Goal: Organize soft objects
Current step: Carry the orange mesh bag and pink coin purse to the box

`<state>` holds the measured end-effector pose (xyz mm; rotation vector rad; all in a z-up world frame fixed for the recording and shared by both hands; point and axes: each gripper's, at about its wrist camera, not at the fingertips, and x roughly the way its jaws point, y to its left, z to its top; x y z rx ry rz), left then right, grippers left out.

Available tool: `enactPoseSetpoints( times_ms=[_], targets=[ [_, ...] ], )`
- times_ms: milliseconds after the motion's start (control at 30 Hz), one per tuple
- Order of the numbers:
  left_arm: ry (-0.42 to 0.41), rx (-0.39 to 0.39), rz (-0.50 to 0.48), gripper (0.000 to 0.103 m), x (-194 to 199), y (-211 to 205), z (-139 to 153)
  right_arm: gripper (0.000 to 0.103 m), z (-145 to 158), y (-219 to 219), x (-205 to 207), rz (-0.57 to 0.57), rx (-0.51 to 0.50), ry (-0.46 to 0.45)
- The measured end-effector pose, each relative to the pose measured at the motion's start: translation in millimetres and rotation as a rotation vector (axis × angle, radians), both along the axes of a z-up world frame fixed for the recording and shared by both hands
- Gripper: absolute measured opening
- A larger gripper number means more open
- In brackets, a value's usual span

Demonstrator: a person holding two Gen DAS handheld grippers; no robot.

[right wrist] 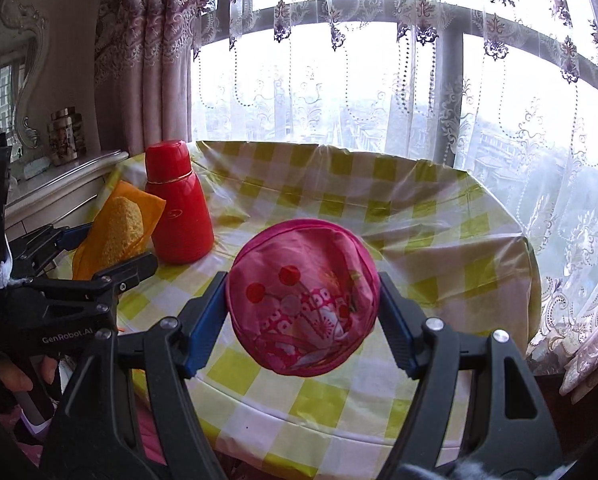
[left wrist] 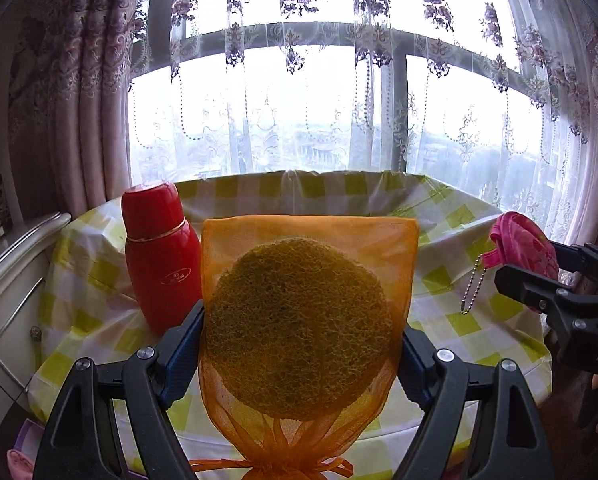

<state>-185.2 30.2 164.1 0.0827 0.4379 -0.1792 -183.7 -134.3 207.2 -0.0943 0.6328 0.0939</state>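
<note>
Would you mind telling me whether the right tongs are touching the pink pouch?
Touching: in the right wrist view, both blue pads of the right tongs press the pink pouch above the table.

The orange mesh bag point(left wrist: 307, 320) is running off the bottom edge, its drawstring cut short; the flask's point(left wrist: 161, 256) label is staying too small to read.

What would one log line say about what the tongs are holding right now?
left tongs: shut on orange mesh bag | right tongs: shut on pink pouch | both lifted above table
</note>
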Motion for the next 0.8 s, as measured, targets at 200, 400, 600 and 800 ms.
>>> enactPoseSetpoints(
  times_ms=[200, 400, 600, 800],
  targets=[
    [-0.165, -0.046, 0.015, 0.083, -28.9, 11.4, 35.0, 0.074, 39.7, -1.0, -17.2, -0.006, -0.001, -0.136],
    [-0.109, -0.025, -0.007, 0.083, -28.9, 17.1, 33.6, 0.075, 49.8, 11.2, -22.0, 0.028, -0.035, -0.16],
    [-0.087, 0.036, 0.003, 0.083, -42.1, 26.6, 24.6, 0.075, 45.2, 13.3, -23.1, 0.048, -0.011, -0.154],
    [-0.122, 0.045, 0.024, 0.083, -66.7, 43.4, 33.0, 0.075, 55.5, 22.6, -32.1, 0.087, -0.017, -0.192]
  ],
)
